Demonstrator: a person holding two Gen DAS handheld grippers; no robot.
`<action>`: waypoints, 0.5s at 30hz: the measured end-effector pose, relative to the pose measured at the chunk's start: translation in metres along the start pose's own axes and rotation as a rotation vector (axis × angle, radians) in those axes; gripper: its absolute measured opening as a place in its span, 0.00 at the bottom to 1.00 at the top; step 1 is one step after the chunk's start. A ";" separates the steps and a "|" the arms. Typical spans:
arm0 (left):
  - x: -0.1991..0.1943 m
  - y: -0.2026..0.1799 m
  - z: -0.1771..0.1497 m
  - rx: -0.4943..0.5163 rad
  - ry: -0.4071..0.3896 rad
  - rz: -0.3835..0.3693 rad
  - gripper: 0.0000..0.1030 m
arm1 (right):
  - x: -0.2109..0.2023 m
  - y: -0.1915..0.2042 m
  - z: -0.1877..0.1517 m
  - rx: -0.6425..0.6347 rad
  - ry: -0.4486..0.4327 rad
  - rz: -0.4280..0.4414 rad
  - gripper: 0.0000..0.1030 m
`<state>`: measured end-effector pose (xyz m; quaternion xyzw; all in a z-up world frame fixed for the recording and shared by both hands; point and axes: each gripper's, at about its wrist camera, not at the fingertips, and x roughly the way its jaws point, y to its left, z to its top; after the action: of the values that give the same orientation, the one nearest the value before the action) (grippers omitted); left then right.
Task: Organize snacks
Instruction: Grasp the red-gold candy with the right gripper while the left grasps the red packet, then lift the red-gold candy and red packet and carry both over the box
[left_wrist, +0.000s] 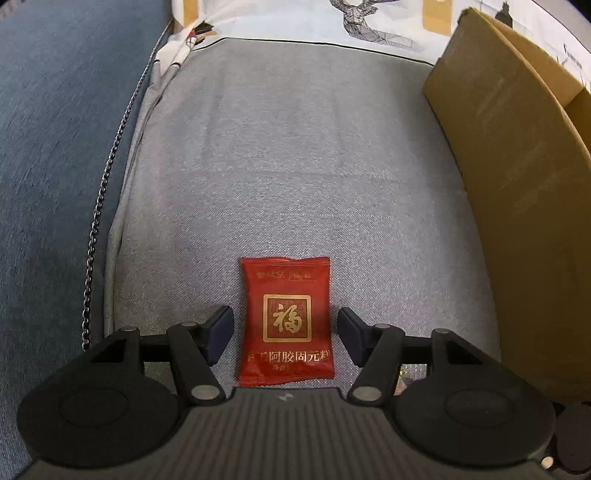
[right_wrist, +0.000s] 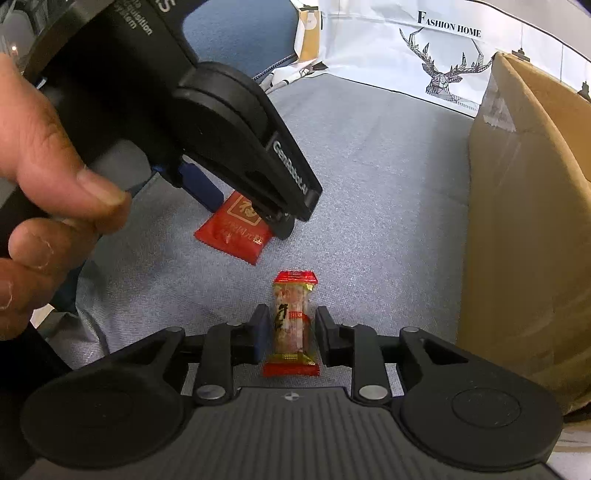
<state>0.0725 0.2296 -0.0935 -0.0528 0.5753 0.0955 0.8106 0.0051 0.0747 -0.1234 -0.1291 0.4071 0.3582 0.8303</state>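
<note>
A red snack packet (left_wrist: 286, 321) with a gold character lies flat on the grey cloth (left_wrist: 295, 166). My left gripper (left_wrist: 286, 332) points down over it, open, one finger on each side with a clear gap to the packet. The right wrist view shows that same left gripper (right_wrist: 240, 206) over the red packet (right_wrist: 231, 232), with a person's hand (right_wrist: 48, 177) holding it. A small candy (right_wrist: 291, 321) in a clear wrapper with red ends lies on the cloth between the fingers of my right gripper (right_wrist: 291, 338). The pads stand narrowly apart from it.
A tall cardboard box (left_wrist: 517, 184) (right_wrist: 517, 221) stands along the right side. A white cloth with a deer print (right_wrist: 443, 66) lies at the back. A blue surface (left_wrist: 55, 147) and a thin chain (left_wrist: 99, 221) run along the left edge.
</note>
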 end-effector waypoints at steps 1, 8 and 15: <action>0.000 -0.001 0.000 0.006 -0.001 0.003 0.64 | 0.000 0.000 0.000 -0.003 0.001 -0.002 0.26; -0.003 0.002 0.001 -0.016 -0.024 -0.003 0.45 | -0.006 -0.004 0.003 0.015 -0.038 -0.035 0.17; -0.003 0.003 0.003 -0.034 -0.011 -0.008 0.46 | 0.001 -0.013 0.001 0.048 0.015 -0.047 0.18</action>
<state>0.0735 0.2330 -0.0892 -0.0684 0.5690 0.1023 0.8131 0.0151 0.0665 -0.1245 -0.1214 0.4188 0.3278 0.8381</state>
